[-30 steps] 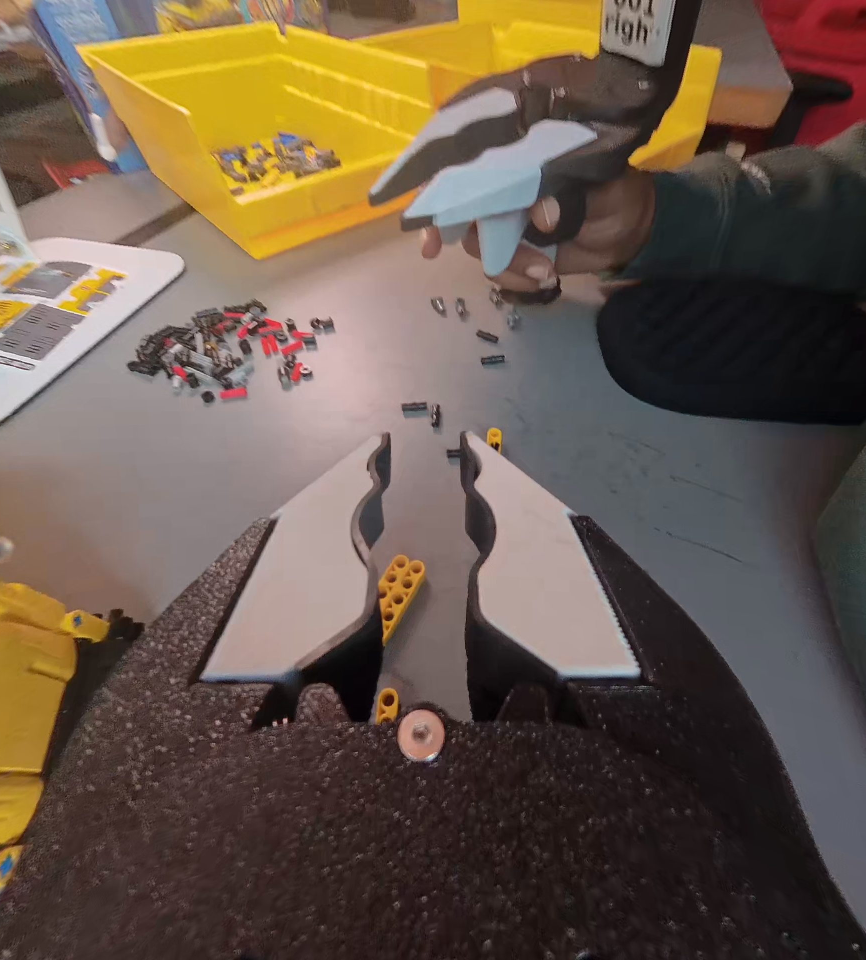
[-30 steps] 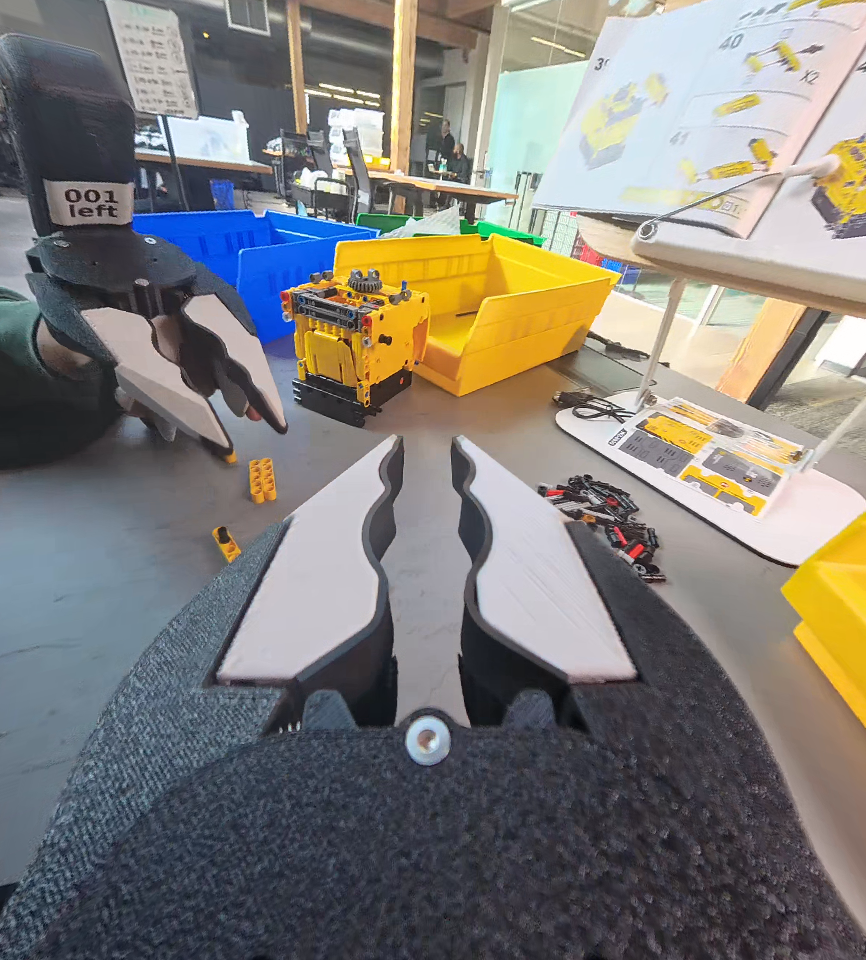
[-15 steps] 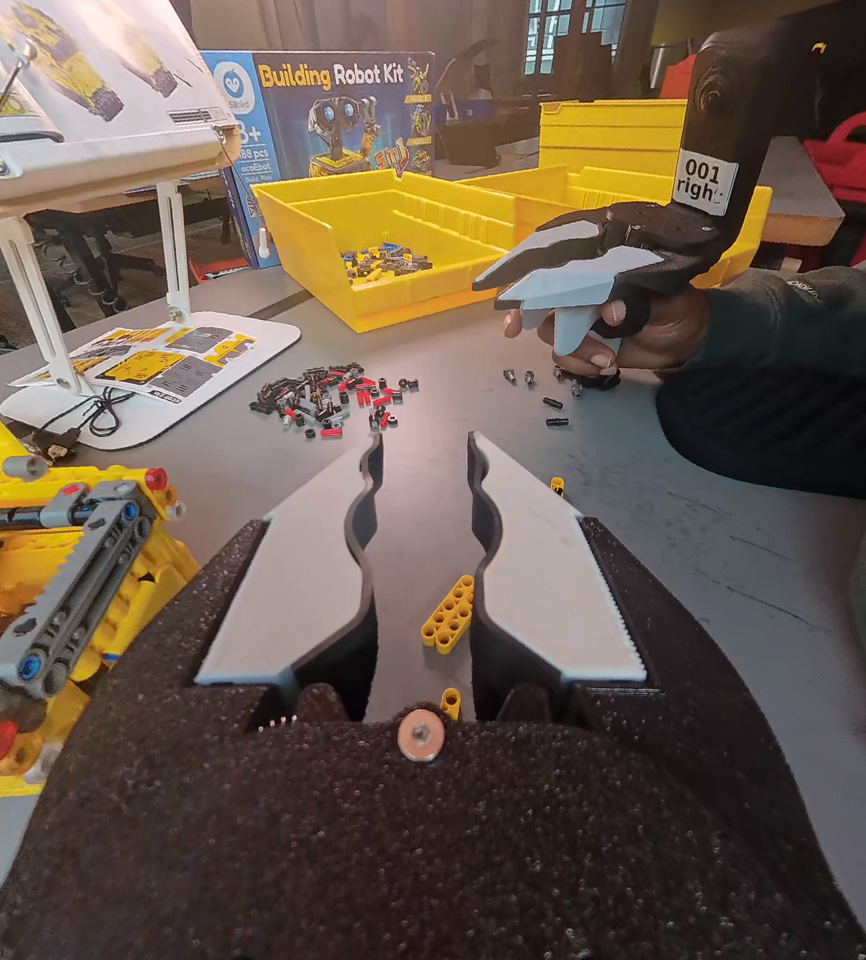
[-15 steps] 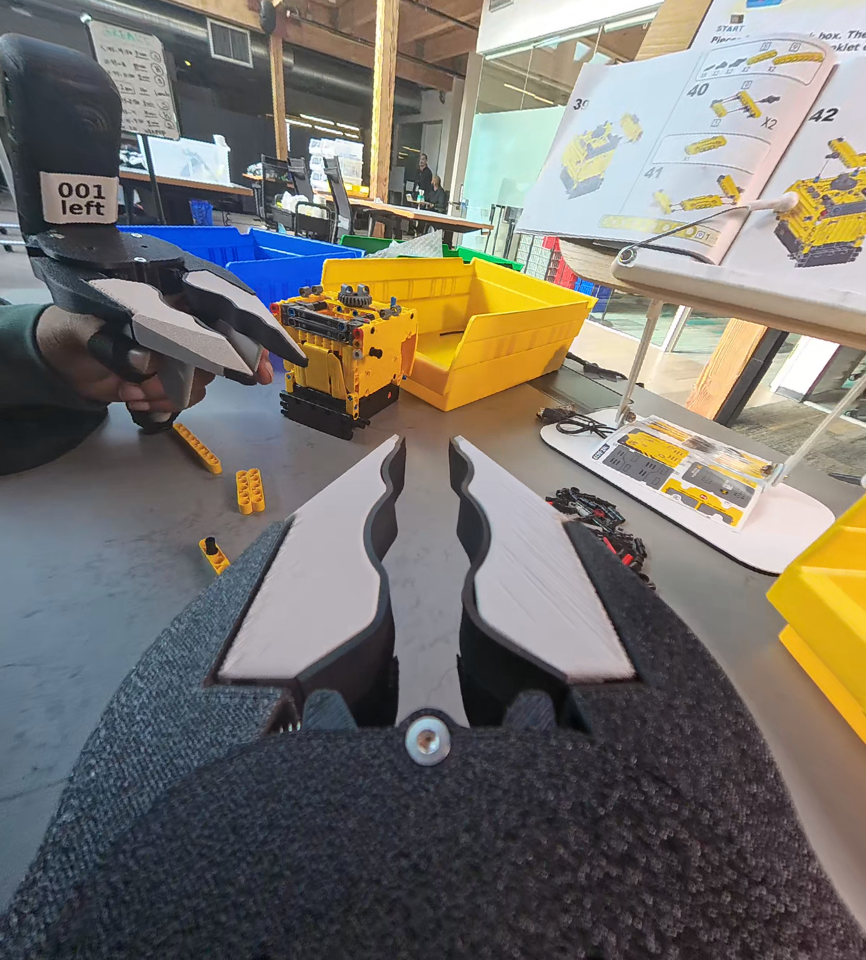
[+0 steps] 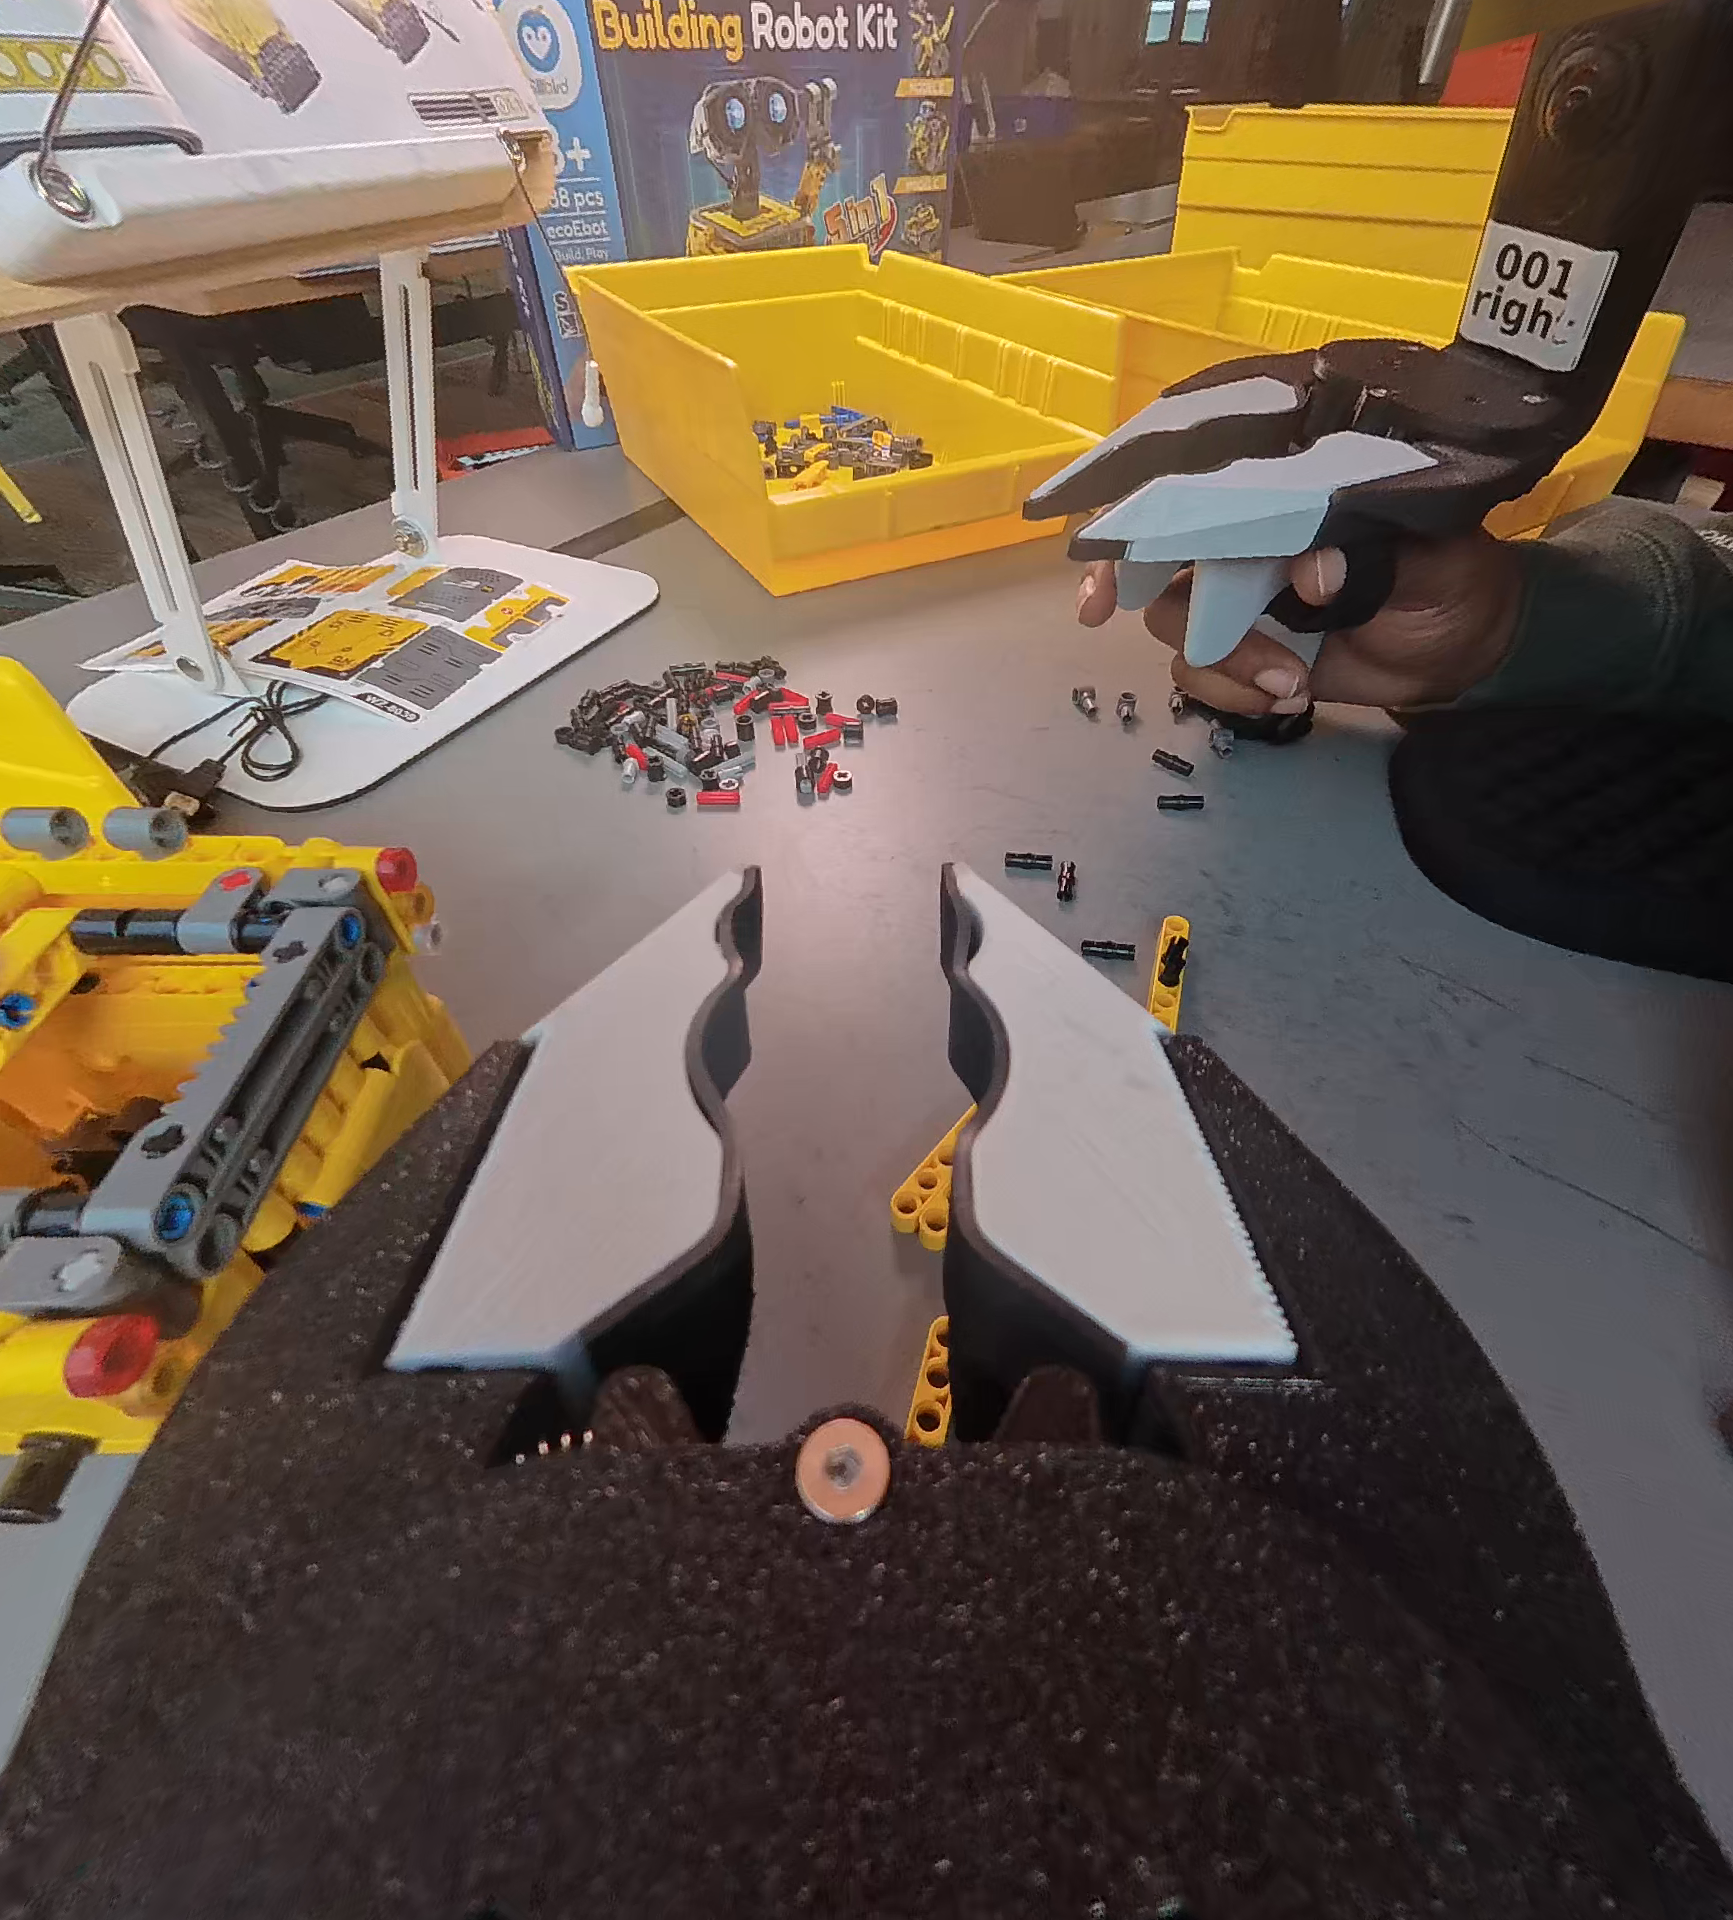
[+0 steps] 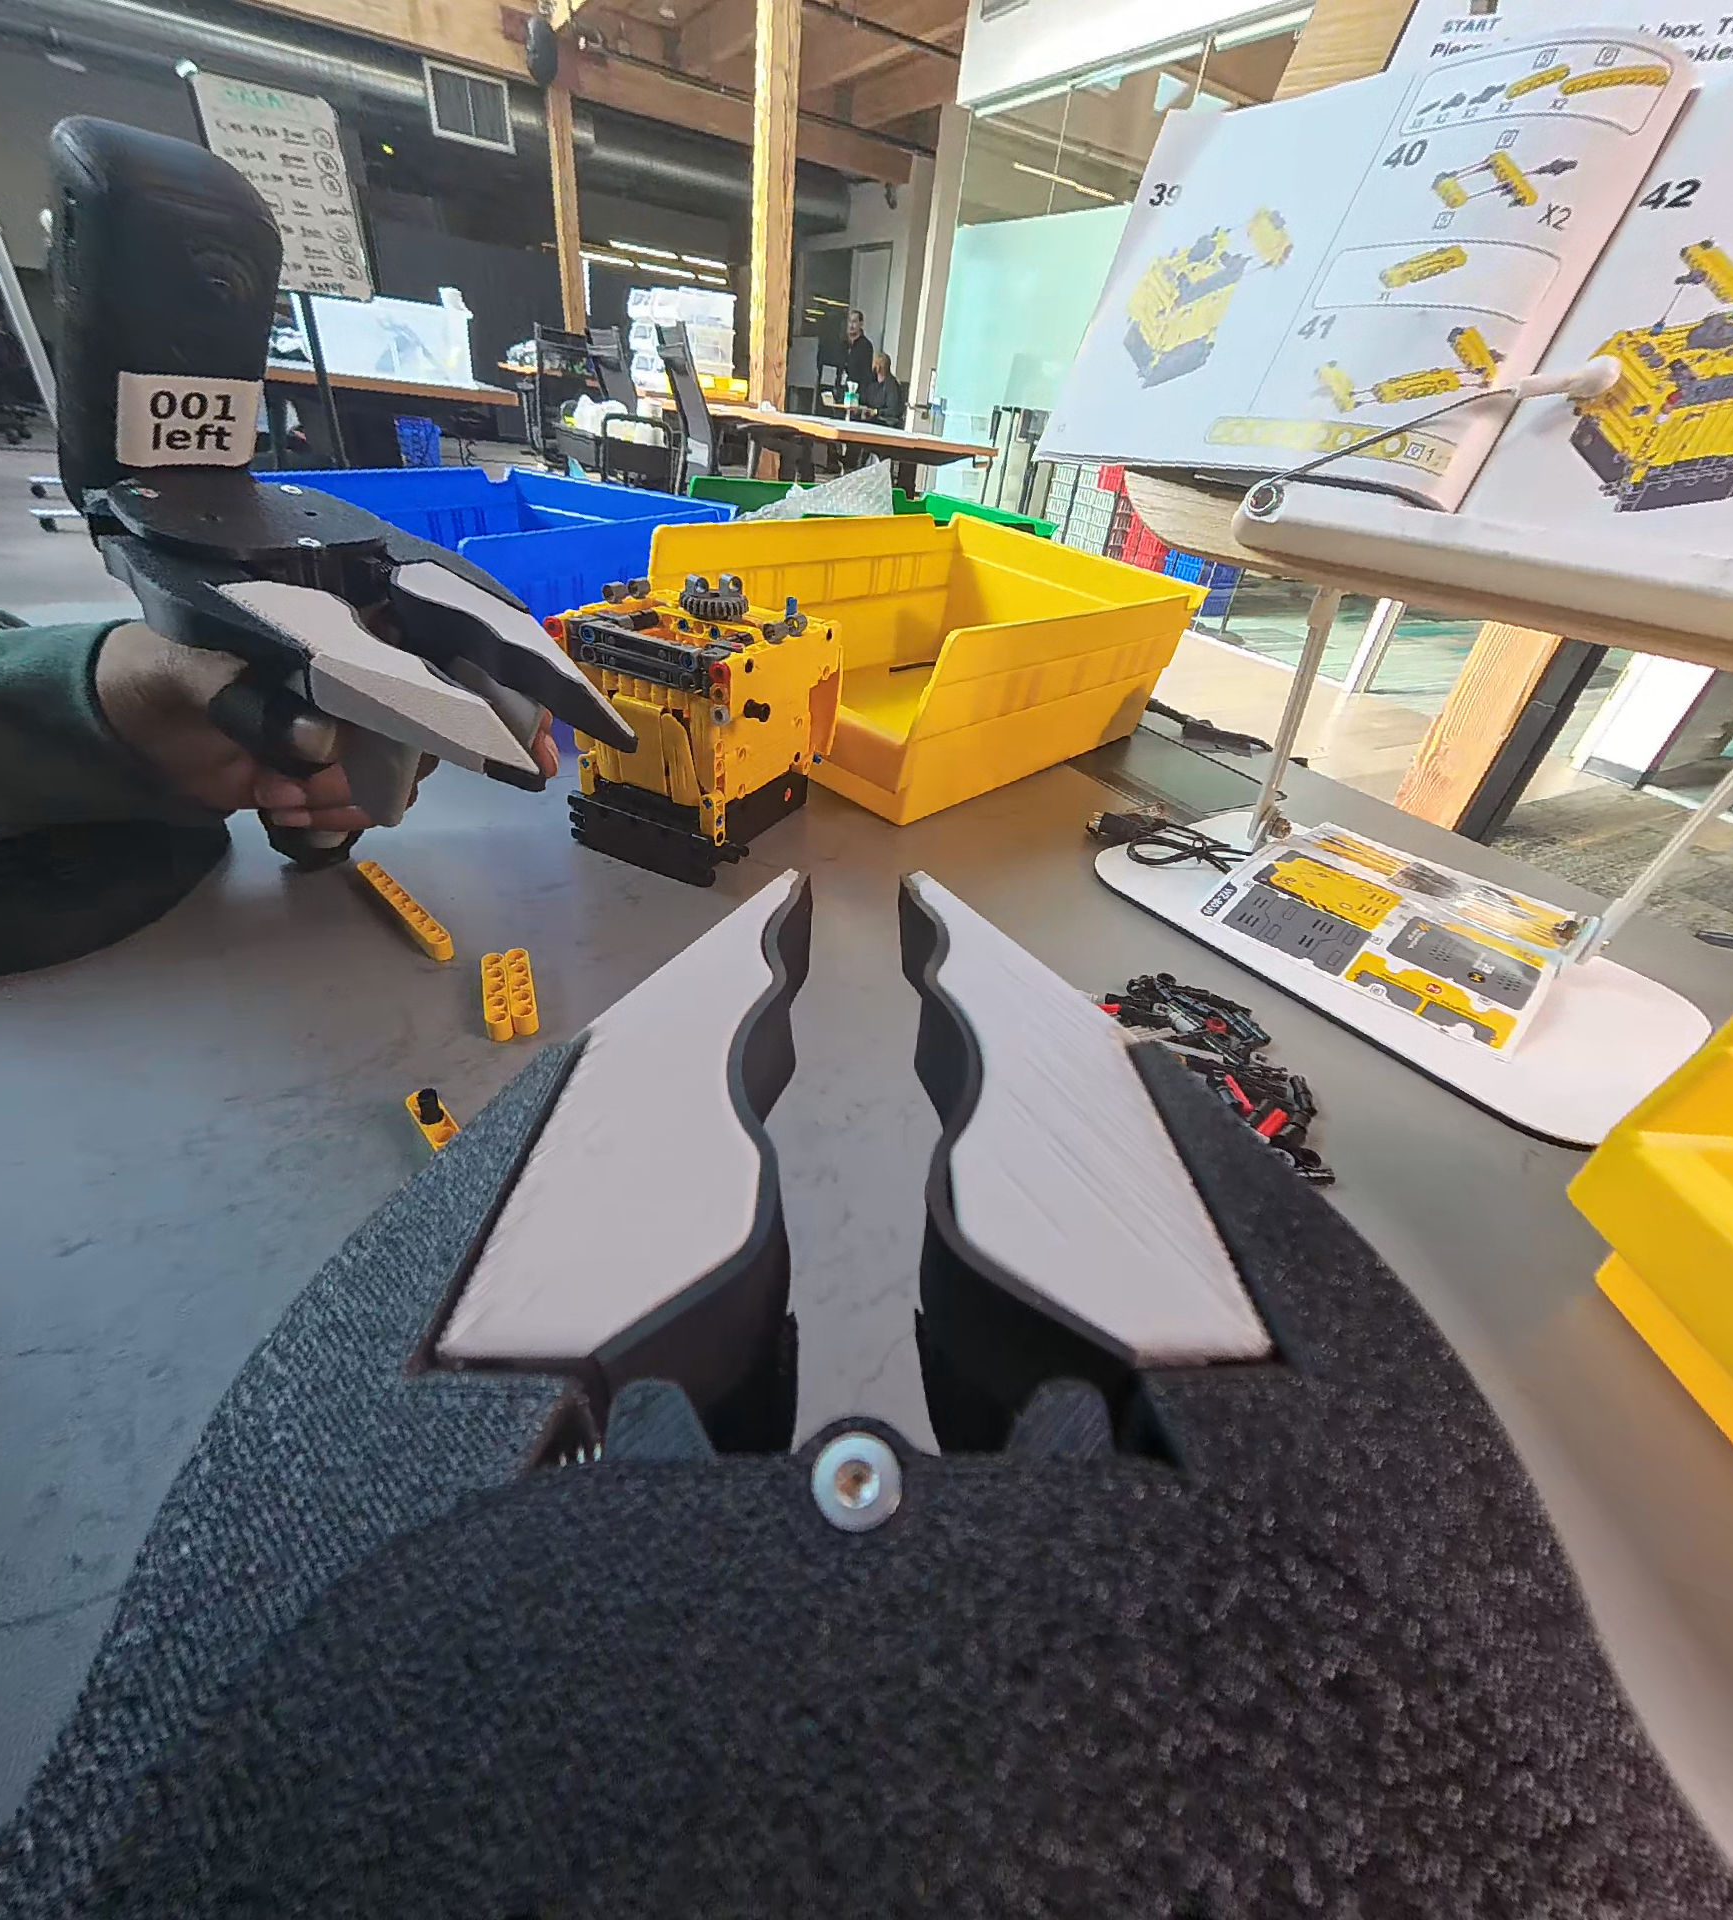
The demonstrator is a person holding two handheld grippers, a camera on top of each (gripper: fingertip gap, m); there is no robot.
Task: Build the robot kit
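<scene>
My left gripper (image 5: 851, 883) is open and empty, held low over the grey table. In the right wrist view its tips (image 6: 576, 756) sit just left of a yellow brick-built vehicle model (image 6: 706, 717), close to it or touching. The model also fills the left of the left wrist view (image 5: 166, 1091). Short yellow beams (image 5: 929, 1184) lie under my left gripper's right finger. My right gripper (image 6: 855, 883) is narrowly open and empty, and hovers above the table (image 5: 1054, 525). A long yellow beam (image 6: 405, 909) and a short double beam (image 6: 509, 992) lie between the grippers.
A pile of small black and red pins (image 5: 727, 727) lies mid-table, with loose pins (image 5: 1174, 764) nearby. A booklet stand (image 6: 1413, 966) holds an open booklet (image 6: 1464, 260). Yellow bins (image 5: 696, 436) (image 6: 997, 644) and blue bins (image 6: 529, 520) line the far side. A person's sleeve (image 5: 1620, 831) rests at the right. Some 12 cm of space lies between my two pairs of fingers.
My left gripper has tilted up from pointing down at the table and moved towards the yellow model. My right gripper has stayed nearly in place, tilting up slightly.
</scene>
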